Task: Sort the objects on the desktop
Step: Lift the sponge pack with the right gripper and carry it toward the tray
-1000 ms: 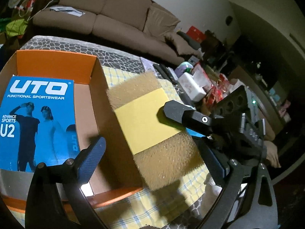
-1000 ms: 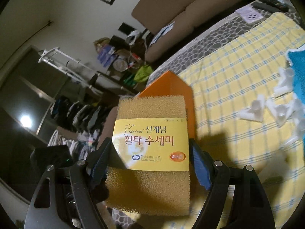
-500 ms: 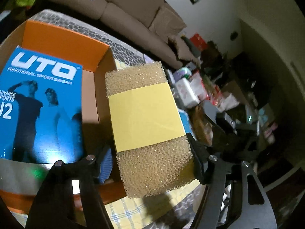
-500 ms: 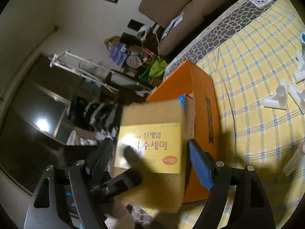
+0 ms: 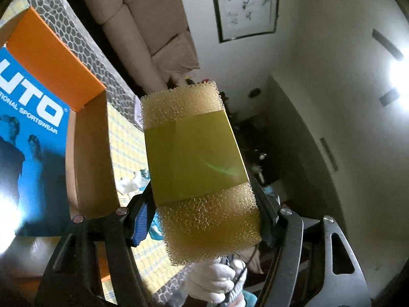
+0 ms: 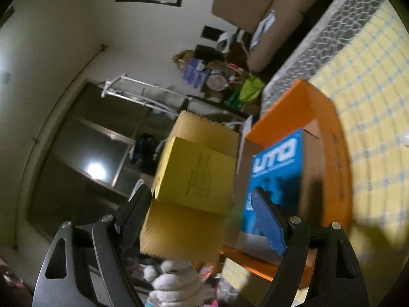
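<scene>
Sitting at far left of the left view, the orange box [image 5: 53,58] holds a blue packet [image 5: 30,133]. At centre the left hand-held gripper [image 5: 204,220] pinches the sponge [image 5: 196,168] by its lower sides, above the bench [image 5: 122,148]. Light, soft, springy: grip below the slick paper band. The right hand-held gripper [image 6: 202,220] stands wide.

A yellow checked cloth [image 6: 370,81] covers the table, bearing an orange box [image 6: 332,153].
</scene>
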Motion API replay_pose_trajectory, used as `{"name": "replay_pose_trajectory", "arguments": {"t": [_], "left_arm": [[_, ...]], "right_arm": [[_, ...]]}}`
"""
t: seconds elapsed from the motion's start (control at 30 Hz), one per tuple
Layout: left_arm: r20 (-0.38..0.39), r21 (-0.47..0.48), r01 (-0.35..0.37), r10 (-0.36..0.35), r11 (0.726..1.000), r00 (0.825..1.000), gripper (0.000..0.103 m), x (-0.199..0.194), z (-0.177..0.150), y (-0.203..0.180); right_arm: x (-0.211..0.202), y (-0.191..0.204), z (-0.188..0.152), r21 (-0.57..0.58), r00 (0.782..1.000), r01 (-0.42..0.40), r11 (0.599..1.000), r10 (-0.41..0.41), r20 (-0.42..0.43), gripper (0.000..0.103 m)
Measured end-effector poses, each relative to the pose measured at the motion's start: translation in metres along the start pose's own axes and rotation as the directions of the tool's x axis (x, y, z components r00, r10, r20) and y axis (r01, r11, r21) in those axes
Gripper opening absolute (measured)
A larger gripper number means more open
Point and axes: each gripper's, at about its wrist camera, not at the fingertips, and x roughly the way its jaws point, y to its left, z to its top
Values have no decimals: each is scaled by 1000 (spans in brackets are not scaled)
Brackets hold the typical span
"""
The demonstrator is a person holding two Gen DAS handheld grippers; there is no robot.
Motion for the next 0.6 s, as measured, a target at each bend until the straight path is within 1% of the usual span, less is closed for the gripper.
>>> {"name": "replay_pose_trajectory", "arguments": {"t": [0.07, 0.1, 0.13, 0.2, 0.23, 0.3, 0.37, 0.4, 0.43, 0.5, 0.53, 0.57, 0.6], "left_arm": [[1, -2, 16, -16, 1000, 1000, 64, 0, 9, 4], [15, -10, 22, -22, 1000, 1000, 64, -2, 16, 8], [23, -17, 26, -26, 1000, 999, 64, -9, 20, 15], [43, -39, 40, -38, 998, 998, 63, -11, 33, 26], [52, -51, 46, -43, 998, 998, 62, -10, 41, 34], [65, -58, 29, -25, 998, 998, 60, -11, 53, 42], [87, -72, -12, 18, 997, 996, 64, -13, 66, 51], [102, -88, -49, 58, 995, 993, 70, -14, 70, 56], [109, -97, -71, 82, 993, 991, 72, -16, 74, 60], [117, -127, -123, 138, 984, 983, 84, -22, 79, 72], [116, -141, -155, 172, 978, 978, 86, -24, 81, 75], [115, -157, -197, 216, 968, 970, 87, -29, 83, 79], [114, -163, -216, 236, 963, 965, 87, -33, 81, 81]], "right_arm": [[12, 1, 10, 13, 1000, -20, 1000, 20, -17, 81], [17, 1, 14, 18, 999, -25, 1000, 25, -26, 80], [25, 2, 18, 25, 999, -27, 999, 28, -40, 76], [34, 4, 26, 28, 999, -23, 999, 24, -48, 70], [39, 6, 29, 18, 999, -11, 1000, 12, -51, 69], [51, 12, 37, -16, 997, 23, 1000, -24, -70, 69], [61, 15, 44, -48, 994, 65, 997, -69, -87, 68], [67, 16, 49, -62, 991, 92, 994, -98, -89, 68], [73, 17, 54, -78, 987, 123, 989, -129, -91, 66], [85, 17, 64, -97, 981, 158, 983, -167, -98, 65], [89, 17, 69, -108, 976, 180, 978, -191, -101, 65], [97, 20, 76, -134, 968, 214, 968, -228, -108, 65], [103, 21, 79, -161, 959, 238, 958, -258, -114, 65]]}}
